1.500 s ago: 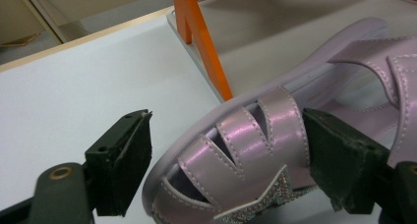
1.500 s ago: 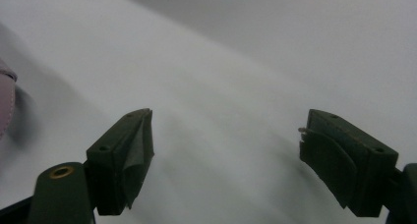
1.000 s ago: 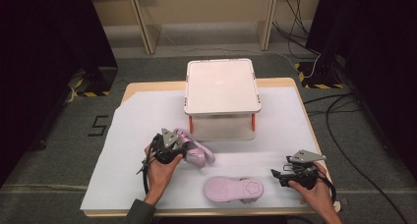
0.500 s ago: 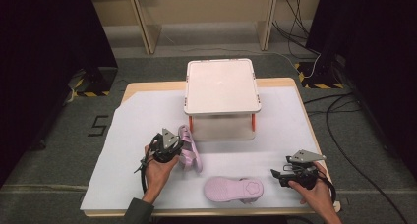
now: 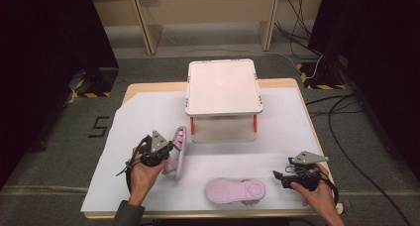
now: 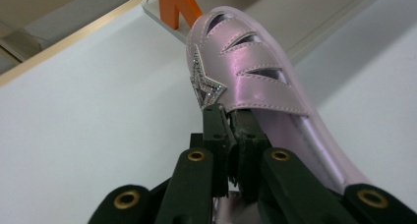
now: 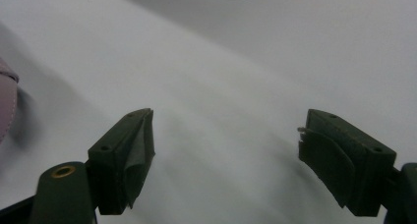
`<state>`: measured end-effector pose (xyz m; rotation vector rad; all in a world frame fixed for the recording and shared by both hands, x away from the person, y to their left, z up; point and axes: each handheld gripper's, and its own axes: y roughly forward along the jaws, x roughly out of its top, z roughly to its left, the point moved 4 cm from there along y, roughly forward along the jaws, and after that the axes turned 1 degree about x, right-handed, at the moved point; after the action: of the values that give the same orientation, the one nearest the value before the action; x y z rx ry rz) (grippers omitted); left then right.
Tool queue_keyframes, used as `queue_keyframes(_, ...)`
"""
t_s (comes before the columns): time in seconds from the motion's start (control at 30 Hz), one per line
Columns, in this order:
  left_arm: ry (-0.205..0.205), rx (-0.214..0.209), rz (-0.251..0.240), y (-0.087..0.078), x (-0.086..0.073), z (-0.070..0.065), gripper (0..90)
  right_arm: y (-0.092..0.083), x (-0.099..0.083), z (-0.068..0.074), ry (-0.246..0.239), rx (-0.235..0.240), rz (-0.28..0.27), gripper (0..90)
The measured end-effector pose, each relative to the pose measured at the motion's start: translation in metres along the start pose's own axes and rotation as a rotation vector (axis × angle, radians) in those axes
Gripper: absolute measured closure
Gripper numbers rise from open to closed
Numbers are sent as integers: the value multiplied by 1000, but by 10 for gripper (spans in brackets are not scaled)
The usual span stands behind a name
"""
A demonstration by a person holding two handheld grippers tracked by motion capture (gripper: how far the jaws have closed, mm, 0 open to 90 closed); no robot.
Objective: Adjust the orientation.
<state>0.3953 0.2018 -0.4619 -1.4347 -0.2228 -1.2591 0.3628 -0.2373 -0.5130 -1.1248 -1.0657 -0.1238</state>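
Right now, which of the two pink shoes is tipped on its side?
The pink shoe with the star, clamped in the left gripper beside the white stand. The other pink shoe lies sole-down near the table's front edge.

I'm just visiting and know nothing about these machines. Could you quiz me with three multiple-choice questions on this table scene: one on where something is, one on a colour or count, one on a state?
1. Where does the second pink sandal lie?
A. on the white paper near the front edge
B. on top of the small white stand
C. on the floor

2. What colour are the legs of the white stand?
A. blue
B. orange
C. black

3. How are the left tongs?
A. wide open over bare paper
B. lying on the stand
C. shut on the pink sandal with the star

Answers: 1 A, it rests flat on the paper; 2 B, orange legs show beneath the top; 3 C, the jaws have just closed on the strap.
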Motion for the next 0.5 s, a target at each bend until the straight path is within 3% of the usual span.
queue_keyframes(0.03, 22, 6, 10, -4, 0, -1, 865, 0, 0, 0, 6, 2, 0, 210)
queue_keyframes(0.2, 48, 6, 17, -15, 1, -2, 879, 0, 0, 0, 5, -2, 1, 210)
queue_keyframes(0.23, 70, 21, 27, -18, 0, -3, 877, 0, 0, 0, 5, -3, 1, 210)
queue_keyframes(0.3, 74, 30, 29, -17, -1, -4, 876, 1, 0, 0, 4, -1, 3, 210)
queue_keyframes(0.43, 63, 36, 31, -4, -2, -4, 873, 2, 0, 1, -4, 1, 10, 209)
queue_keyframes(0.5, 22, 25, 18, 3, -2, -4, 859, 1, 0, 2, 2, 1, 5, 209)
